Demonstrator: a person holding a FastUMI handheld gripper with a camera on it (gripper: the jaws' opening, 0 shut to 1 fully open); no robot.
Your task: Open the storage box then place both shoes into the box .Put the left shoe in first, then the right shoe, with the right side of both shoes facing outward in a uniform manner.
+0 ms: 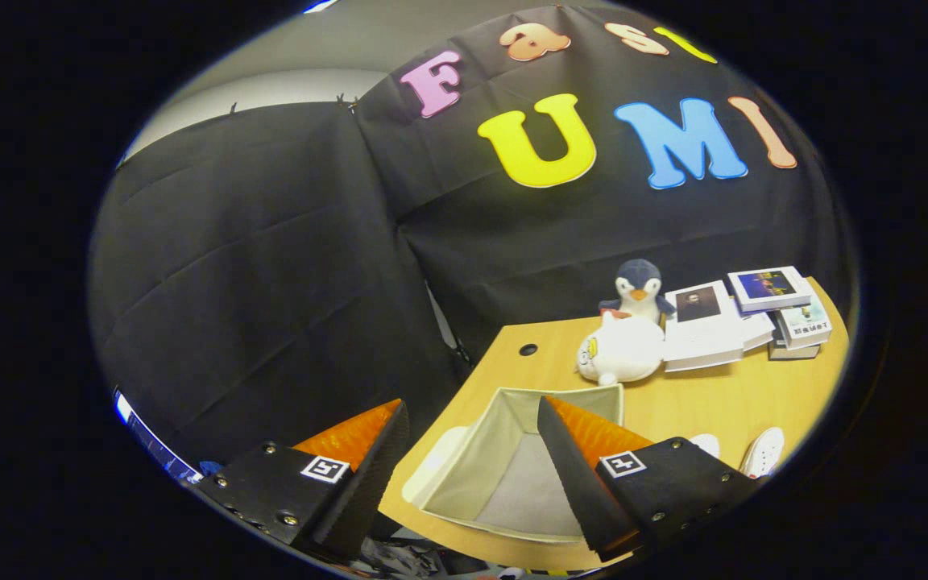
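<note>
A beige fabric storage box (464, 455) stands on the wooden table (698, 403), its top open and its inside bare. A pale flap (432, 467) hangs down its left side. My gripper (472, 407) hovers above the box, open, with nothing between its fingers; the box's mouth shows in the gap. A white shoe (764, 451) lies on the table to the right of the right finger. A second white shoe (707, 443) peeks out beside it, mostly hidden behind that finger.
Beyond the box lie a white plush toy (621, 350) and a penguin plush (640, 290). Books (706, 326) and a small stack (786, 310) sit at the table's far right. The table's curved edge drops off left of the box, near a cable hole (528, 350).
</note>
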